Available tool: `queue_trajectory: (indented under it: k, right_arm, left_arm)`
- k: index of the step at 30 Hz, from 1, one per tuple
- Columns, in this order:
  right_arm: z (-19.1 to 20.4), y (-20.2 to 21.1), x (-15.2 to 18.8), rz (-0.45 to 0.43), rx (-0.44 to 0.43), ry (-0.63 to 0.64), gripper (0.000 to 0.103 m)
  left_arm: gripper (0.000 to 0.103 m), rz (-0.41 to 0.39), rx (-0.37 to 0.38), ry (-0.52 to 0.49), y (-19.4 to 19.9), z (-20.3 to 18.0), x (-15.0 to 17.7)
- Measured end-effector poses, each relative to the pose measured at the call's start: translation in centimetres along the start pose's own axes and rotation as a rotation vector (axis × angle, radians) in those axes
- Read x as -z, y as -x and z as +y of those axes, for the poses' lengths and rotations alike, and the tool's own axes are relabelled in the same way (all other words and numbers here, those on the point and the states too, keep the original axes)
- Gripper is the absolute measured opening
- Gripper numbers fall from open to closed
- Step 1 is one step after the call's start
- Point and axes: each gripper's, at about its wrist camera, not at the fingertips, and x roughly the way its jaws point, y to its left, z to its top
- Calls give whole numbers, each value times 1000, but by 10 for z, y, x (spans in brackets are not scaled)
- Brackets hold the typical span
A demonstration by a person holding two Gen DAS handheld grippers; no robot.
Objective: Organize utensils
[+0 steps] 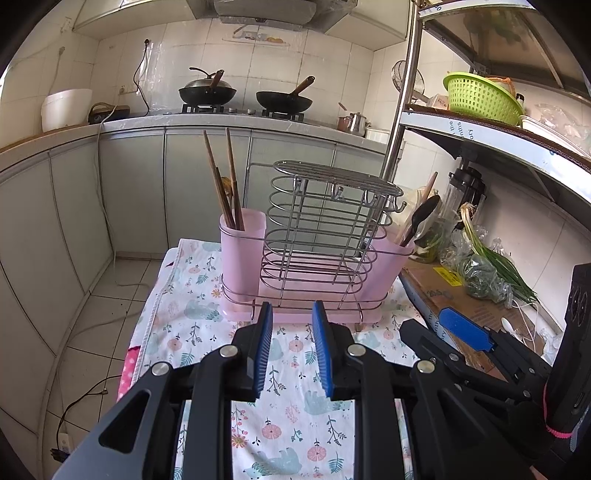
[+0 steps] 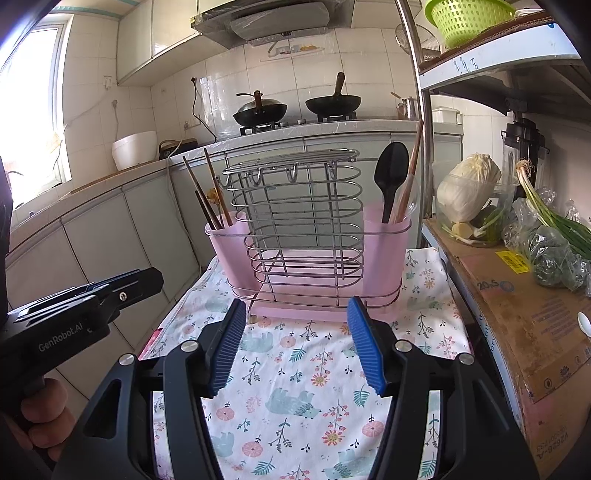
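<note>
Above the floral cloth (image 2: 295, 387) | left gripper (image 1: 292, 347) parted, apparently empty; right gripper (image 2: 297, 345) wider, empty

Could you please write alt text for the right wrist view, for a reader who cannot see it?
A pink utensil holder with a wire rack at its centre stands on a floral cloth, chopsticks in its left cup and a black spoon in its right. The right tool sits open and empty before it; the left tool shows at left.

It was a home kitchen: two black woks (image 1: 242, 95) sat on a gas hob at twelve o'clock, under a range hood (image 1: 266, 9), tiled walls behind
</note>
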Motion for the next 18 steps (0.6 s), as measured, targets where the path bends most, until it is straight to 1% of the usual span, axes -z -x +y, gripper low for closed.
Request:
queue_trajectory:
  k: [9,18]
  right_arm:
    - [-1,-4,2,7,1,-2,58]
    - [-4,-11,4,23,5,-4,58]
  left_arm:
    - [21,8,1,2,-5,0,2]
    - [21,38,-1,6,-15,3,3]
